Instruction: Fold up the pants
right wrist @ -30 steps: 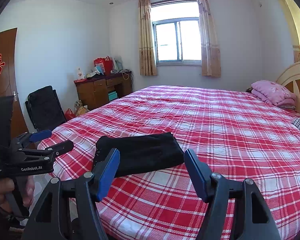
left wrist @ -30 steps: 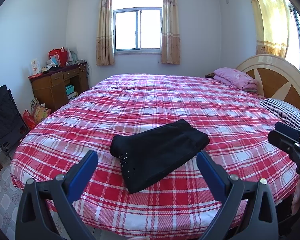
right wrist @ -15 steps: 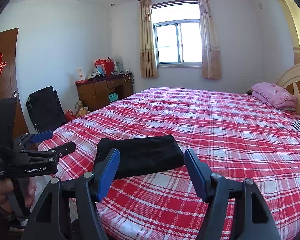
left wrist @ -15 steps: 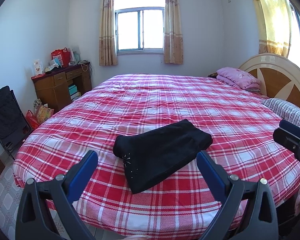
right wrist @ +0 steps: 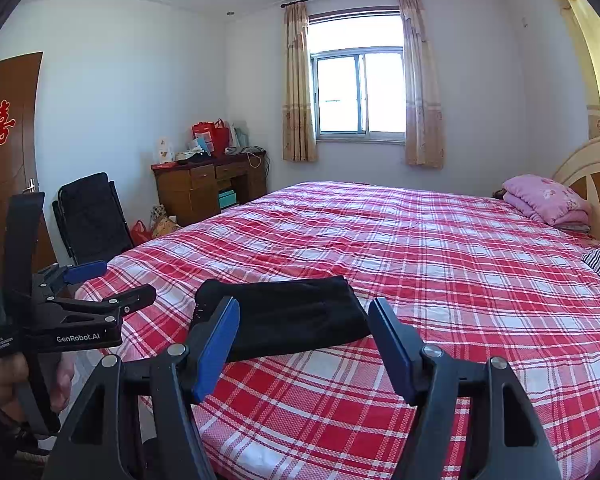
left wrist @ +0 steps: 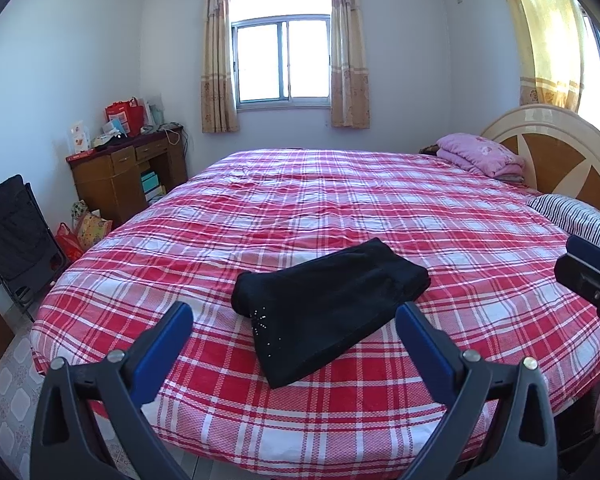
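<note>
Left gripper, pants: unmoved.

White walls, bright curtained window, wooden desk, seemingly tiled floor

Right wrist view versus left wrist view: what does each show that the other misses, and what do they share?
Only the right wrist view shows the wooden door with its red paper cutting, and the whole left gripper in a hand. Only the left wrist view shows the yellow side curtain in full and the pants' studded trim. Both show the folded black pants lying free on the plaid bed, the desk and the window.
</note>
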Demonstrator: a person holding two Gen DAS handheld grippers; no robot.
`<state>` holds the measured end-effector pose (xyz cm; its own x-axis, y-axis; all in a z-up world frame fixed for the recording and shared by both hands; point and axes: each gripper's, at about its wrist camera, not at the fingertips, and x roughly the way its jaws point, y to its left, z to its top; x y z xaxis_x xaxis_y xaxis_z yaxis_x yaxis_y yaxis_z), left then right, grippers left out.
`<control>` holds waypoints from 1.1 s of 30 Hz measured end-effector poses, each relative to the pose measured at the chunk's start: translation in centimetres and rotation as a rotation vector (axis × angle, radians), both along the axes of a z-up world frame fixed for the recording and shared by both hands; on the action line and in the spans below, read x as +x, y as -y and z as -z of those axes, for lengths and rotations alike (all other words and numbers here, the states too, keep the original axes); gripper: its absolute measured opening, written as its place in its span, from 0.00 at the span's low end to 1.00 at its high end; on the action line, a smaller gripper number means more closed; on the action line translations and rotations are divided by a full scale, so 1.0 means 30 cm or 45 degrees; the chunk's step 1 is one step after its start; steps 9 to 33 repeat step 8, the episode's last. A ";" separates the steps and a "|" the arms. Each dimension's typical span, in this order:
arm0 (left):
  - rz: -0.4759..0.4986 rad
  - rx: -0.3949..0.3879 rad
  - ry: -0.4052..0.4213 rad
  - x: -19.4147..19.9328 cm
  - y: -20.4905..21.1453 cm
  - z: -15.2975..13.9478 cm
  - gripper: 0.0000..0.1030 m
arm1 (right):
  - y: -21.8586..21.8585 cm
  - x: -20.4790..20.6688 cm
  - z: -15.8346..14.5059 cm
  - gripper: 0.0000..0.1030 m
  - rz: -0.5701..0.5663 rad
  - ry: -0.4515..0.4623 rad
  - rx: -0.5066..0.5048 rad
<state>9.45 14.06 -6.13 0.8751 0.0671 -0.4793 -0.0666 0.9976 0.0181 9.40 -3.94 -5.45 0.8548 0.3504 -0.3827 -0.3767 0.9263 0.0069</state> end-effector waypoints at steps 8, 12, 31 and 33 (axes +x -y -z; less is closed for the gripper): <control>-0.001 0.036 0.021 -0.008 0.015 0.006 1.00 | -0.012 0.000 0.018 0.66 -0.009 -0.020 -0.013; -0.001 0.036 0.021 -0.008 0.015 0.006 1.00 | -0.012 0.000 0.018 0.66 -0.009 -0.020 -0.013; -0.001 0.036 0.021 -0.008 0.015 0.006 1.00 | -0.012 0.000 0.018 0.66 -0.009 -0.020 -0.013; -0.001 0.036 0.021 -0.008 0.015 0.006 1.00 | -0.012 0.000 0.018 0.66 -0.009 -0.020 -0.013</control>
